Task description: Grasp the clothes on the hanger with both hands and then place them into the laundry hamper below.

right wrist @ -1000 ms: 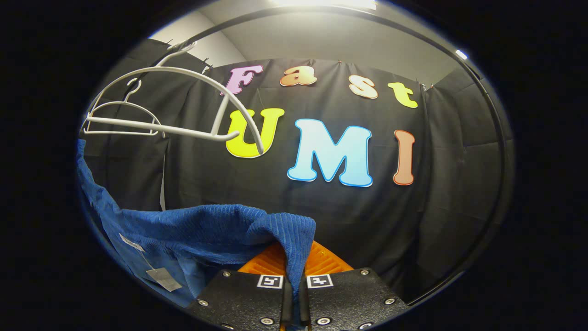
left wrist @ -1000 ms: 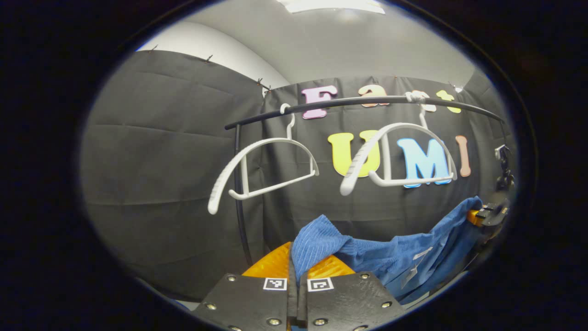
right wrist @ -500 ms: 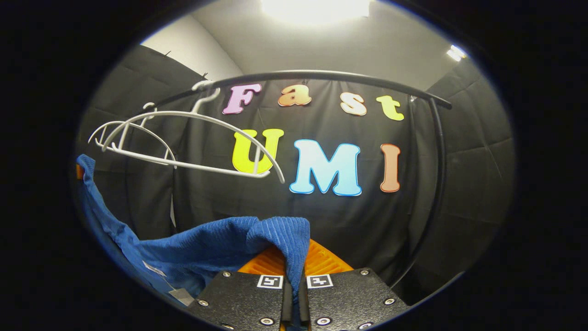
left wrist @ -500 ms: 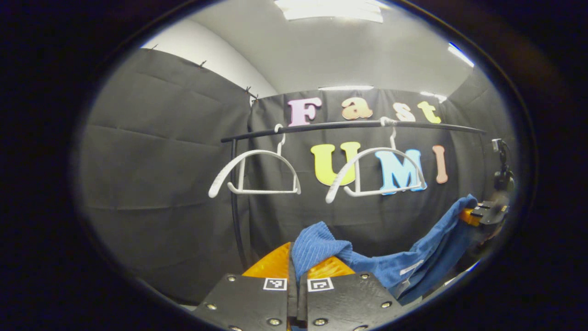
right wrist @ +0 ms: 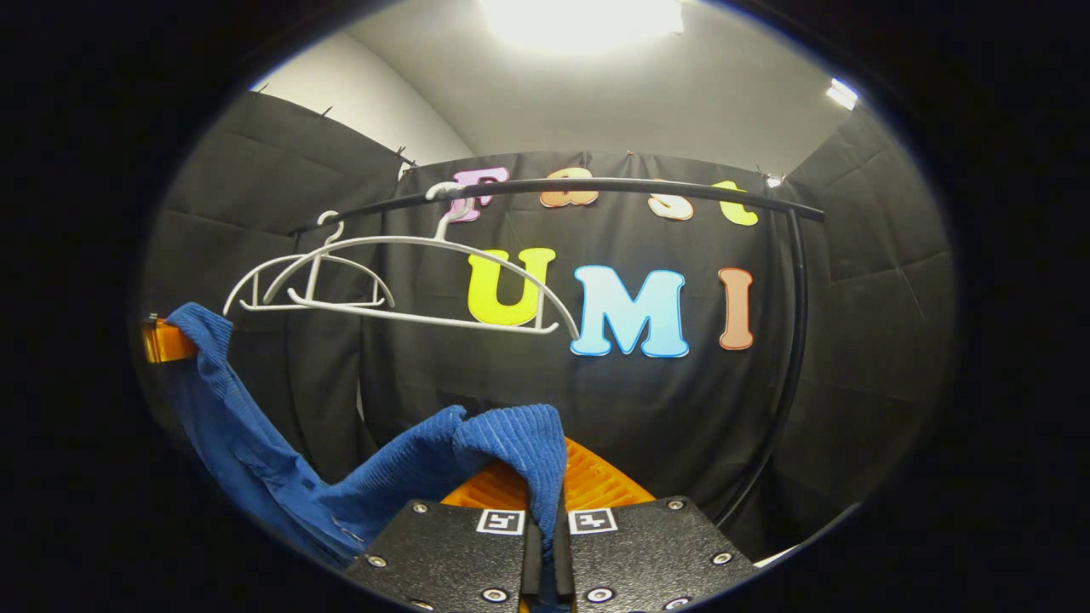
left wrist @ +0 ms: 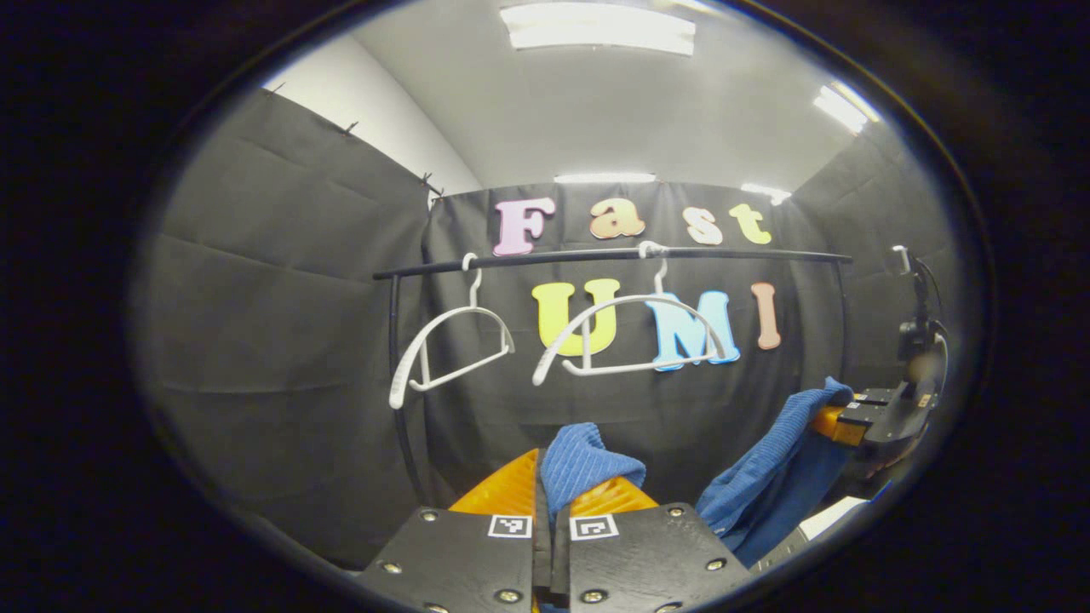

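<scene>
A blue ribbed garment [left wrist: 766, 477] hangs slack between my two grippers, off the hangers. My left gripper [left wrist: 552, 502] is shut on one bunched end of it [left wrist: 583, 460]. In the left gripper view the right gripper [left wrist: 860, 417] holds the other end at the far right. My right gripper [right wrist: 545, 502] is shut on a fold of the blue garment [right wrist: 502, 443], which droops leftward up to the left gripper [right wrist: 166, 339]. Two bare white hangers [left wrist: 634, 332] [left wrist: 447, 349] hang on the black rail [left wrist: 613, 254] in front of me. The hamper is hidden from me.
The rail's upright posts [left wrist: 398, 400] [right wrist: 792, 358] stand on both sides against the black cloth wall. A dark stand with a device [left wrist: 920, 315] sits at the right of the left gripper view. A pale surface [left wrist: 830, 519] peeks below the garment.
Both grippers have drawn back from the rail with the garment; the hangers and rail look smaller and farther. The garment sags more between the grippers. The left hanger has tilted.
</scene>
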### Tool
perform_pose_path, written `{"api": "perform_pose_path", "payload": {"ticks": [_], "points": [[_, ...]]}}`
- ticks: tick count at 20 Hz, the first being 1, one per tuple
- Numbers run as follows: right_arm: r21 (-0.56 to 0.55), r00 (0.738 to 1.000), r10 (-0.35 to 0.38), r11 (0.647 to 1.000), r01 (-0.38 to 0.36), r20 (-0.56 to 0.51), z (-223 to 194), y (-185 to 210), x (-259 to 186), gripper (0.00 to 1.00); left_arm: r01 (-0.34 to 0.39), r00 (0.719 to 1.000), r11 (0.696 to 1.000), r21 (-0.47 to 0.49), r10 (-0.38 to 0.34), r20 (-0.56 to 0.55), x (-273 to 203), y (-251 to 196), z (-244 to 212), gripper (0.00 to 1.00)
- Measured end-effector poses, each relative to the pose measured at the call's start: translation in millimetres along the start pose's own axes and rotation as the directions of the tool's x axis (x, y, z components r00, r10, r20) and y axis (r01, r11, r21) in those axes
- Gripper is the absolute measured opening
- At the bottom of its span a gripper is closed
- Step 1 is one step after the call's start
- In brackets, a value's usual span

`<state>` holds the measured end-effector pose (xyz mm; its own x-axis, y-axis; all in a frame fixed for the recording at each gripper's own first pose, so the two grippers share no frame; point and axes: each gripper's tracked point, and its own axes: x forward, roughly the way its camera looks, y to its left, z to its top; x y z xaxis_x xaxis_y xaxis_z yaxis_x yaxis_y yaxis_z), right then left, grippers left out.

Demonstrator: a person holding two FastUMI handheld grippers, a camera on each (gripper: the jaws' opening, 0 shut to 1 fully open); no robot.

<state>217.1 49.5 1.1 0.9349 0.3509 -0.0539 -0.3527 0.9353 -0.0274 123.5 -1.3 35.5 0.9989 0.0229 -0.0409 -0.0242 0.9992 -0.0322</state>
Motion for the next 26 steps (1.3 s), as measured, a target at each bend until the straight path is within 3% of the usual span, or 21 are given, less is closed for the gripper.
{"api": "perform_pose_path", "payload": {"ticks": [8, 13, 15, 17, 21, 22, 23, 26], "points": [[-0.014, 0.992, 0.114, 0.993, -0.115, -0.056, -35, 58, -35, 0.05, 0.110, 0.993, 0.994, -0.016, -0.111, -0.044, -18, -56, -40, 0.01], [-0.002, 0.980, 0.141, 0.990, -0.143, -0.139, -78, 77, -48, 0.05, 0.134, 0.983, 0.990, -0.043, -0.139, -0.120, -18, -75, -88, 0.01], [0.000, 0.974, 0.146, 0.989, -0.149, -0.176, -98, 82, -52, 0.05, 0.133, 0.978, 0.990, -0.051, -0.139, -0.154, -16, -75, -109, 0.06], [0.003, 0.963, 0.159, 0.987, -0.162, -0.220, -121, 88, -57, 0.05, 0.131, 0.971, 0.990, -0.057, -0.139, -0.194, -14, -74, -131, 0.01], [-0.023, 0.933, 0.170, 0.982, -0.187, -0.317, -166, 91, -64, 0.05, 0.115, 0.949, 0.992, -0.056, -0.127, -0.287, -18, -70, -179, 0.01], [-0.024, 0.925, 0.172, 0.981, -0.191, -0.338, -177, 93, -66, 0.05, 0.111, 0.944, 0.992, -0.053, -0.122, -0.307, -19, -69, -190, 0.06], [-0.025, 0.917, 0.173, 0.980, -0.195, -0.360, -188, 93, -69, 0.05, 0.109, 0.939, 0.993, -0.047, -0.118, -0.324, -17, -67, -199, 0.01], [-0.029, 0.894, 0.174, 0.979, -0.204, -0.414, -216, 97, -74, 0.05, 0.107, 0.919, 0.994, -0.032, -0.111, -0.377, -25, -68, -227, 0.00]]}}
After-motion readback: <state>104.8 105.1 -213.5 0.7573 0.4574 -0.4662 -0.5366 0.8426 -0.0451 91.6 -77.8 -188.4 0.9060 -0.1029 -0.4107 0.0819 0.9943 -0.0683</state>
